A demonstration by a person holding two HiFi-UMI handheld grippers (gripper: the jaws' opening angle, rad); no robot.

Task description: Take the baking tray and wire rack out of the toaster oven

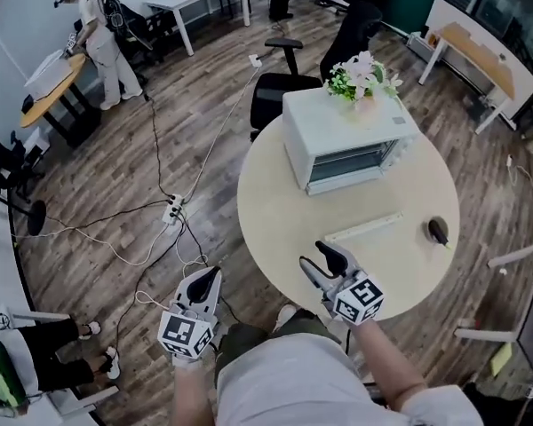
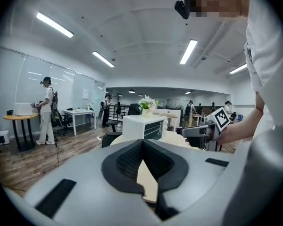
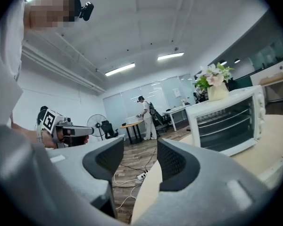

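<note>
White box toaster oven (image 1: 342, 140) at far side of round beige table (image 1: 275, 211), door shut, wire shelves (image 3: 226, 121) visible behind glass. Potted flowers (image 1: 362, 76) on top. Right gripper (image 1: 315, 256) over near table edge, jaws apart, empty. Left gripper (image 1: 209, 278) off table to near left, jaws closed, empty.
</note>
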